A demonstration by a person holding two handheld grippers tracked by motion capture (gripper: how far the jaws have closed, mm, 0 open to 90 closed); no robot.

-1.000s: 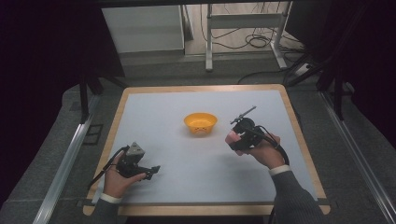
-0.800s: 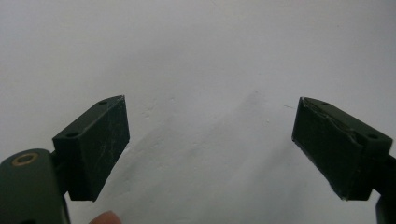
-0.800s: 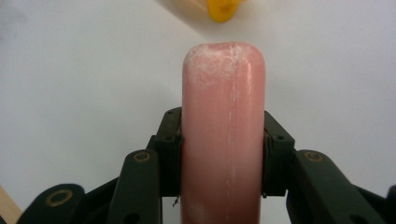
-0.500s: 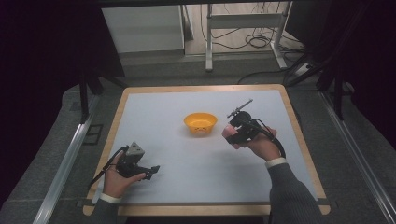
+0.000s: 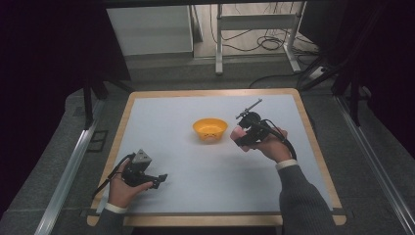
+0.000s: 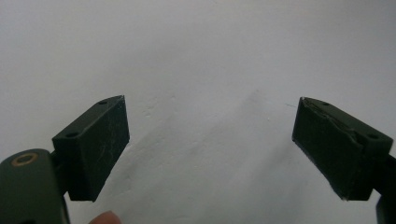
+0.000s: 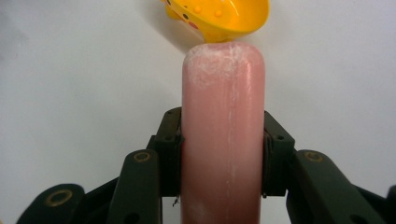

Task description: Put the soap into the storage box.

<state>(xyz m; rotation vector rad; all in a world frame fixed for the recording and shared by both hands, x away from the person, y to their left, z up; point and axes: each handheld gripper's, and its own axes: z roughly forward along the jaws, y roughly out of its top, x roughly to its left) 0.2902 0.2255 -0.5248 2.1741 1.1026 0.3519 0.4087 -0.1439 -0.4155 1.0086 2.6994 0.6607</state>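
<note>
The right tool squeezes a pink sausage tight from both sides. It holds it up just beside the yellow bowl on the worktop. The next job looks like putting the sausage in the bowl. Bring its end over the middle, go low, then let go softly. The left tool rests wide open with nothing in it.

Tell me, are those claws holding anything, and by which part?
The right gripper pinches a pink sausage across its sides, its rounded tip sticking out past the jaws. The left gripper is open and holds nothing.
</note>
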